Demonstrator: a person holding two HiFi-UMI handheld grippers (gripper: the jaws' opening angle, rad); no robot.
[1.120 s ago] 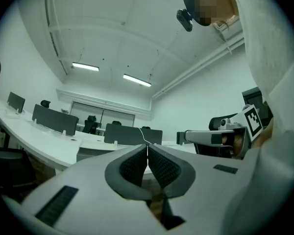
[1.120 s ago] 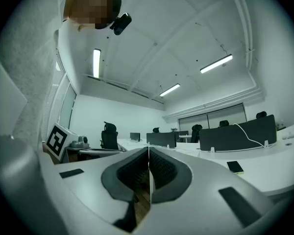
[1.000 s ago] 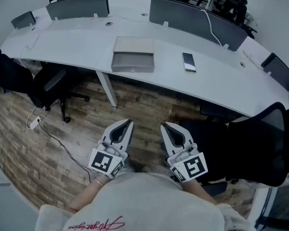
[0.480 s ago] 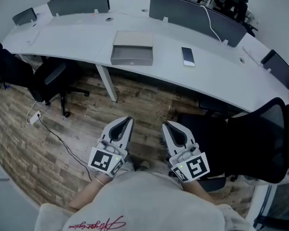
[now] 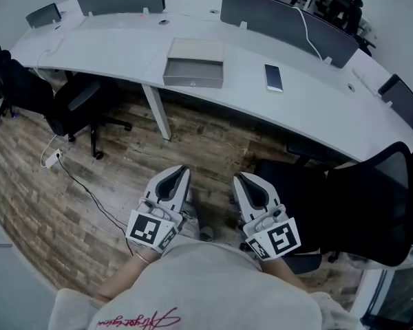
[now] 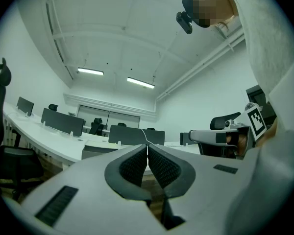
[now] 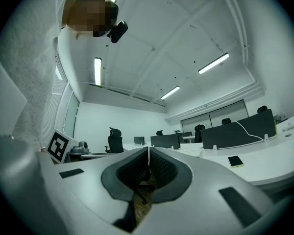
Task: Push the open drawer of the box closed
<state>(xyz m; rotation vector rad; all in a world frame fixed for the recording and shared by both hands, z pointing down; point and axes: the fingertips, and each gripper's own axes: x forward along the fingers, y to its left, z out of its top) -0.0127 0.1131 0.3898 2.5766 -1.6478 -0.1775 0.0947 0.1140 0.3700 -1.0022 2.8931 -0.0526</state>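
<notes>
A grey box (image 5: 196, 51) sits on the long white curved desk (image 5: 316, 105), its open drawer (image 5: 193, 73) pulled out toward the desk's near edge. Both grippers hang close to my body over the wooden floor, far short of the desk. My left gripper (image 5: 181, 173) is shut with nothing between its pads, and its own view shows the jaws (image 6: 147, 146) pressed together. My right gripper (image 5: 238, 179) is likewise shut and empty, its tips (image 7: 148, 150) meeting. Part of the box (image 6: 94, 153) shows past the left jaw.
A phone (image 5: 273, 78) lies on the desk right of the box. Grey divider screens (image 5: 289, 26) line the desk's far side. A black office chair (image 5: 79, 108) stands under the desk at left, another (image 5: 358, 208) close on my right. A cable (image 5: 82, 191) trails over the floor.
The desk and box have shifted slightly in the head view as my head moved. Both grippers stay in the same place, shut.
</notes>
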